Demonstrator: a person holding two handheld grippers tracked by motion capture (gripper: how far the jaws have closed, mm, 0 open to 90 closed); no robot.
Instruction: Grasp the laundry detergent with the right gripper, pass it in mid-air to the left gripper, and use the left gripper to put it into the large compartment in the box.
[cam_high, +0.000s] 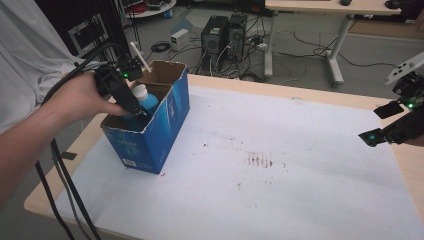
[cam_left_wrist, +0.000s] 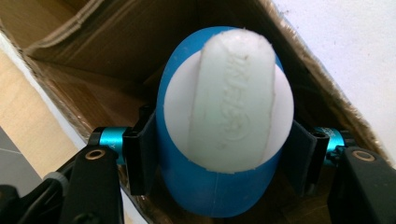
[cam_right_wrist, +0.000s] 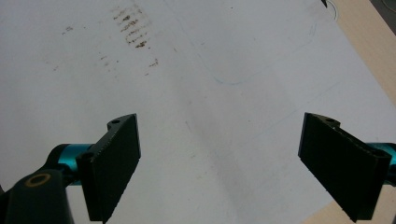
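The left gripper (cam_left_wrist: 224, 158) squeezes the blue bottle (cam_left_wrist: 219, 186) inside the box (cam_high: 170, 120), so lift it straight up slowly, while the right gripper (cam_right_wrist: 219, 168) waits wide open.

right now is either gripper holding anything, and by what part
The left gripper clamps the blue bottle by its sides just below the white cap, inside the cardboard box. The right gripper is open, holding nothing.

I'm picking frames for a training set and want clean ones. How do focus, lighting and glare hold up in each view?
High view: dim, slightly soft, no glare; the blue cardboard box reads clearly. Left gripper view: the blue bottle with a white cap is close and slightly soft, evenly lit, box interior shadowed. Right gripper view: the white table cover is bright, stains legible, the hand-held gripper dark but sharp.
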